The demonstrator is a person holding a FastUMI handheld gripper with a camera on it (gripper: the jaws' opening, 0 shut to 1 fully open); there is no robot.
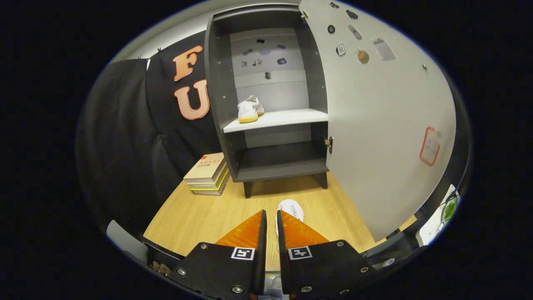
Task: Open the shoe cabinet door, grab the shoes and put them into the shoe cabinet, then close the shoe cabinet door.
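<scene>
- Gripper view: shoe cabinet (233, 137) stands on the wooden worktop (195, 216), well beyond the fingers, raised on short dark legs.
- Cabinet door (383, 137) hangs wide open, hinged on the cabinet's right side; several small stickers show on its inner face.
- One white shoe with a yellowish sole (248, 110) sits on the cabinet's light middle shelf (287, 118), toward the shelf's left end, heel facing out.
- Lower compartment under that shelf looks dark; contents cannot be told.
- Gripper (271, 216) is low over the worktop, fingers nearly together with only a narrow gap between them.
- Second white shoe (291, 207) lies on the worktop just ahead of the fingertips, part of it running into the gap. Whether both fingers press on it cannot be told.
- Stack of books (208, 175) rests on the worktop just left of the cabinet, against the black cloth wall (125, 146).
</scene>
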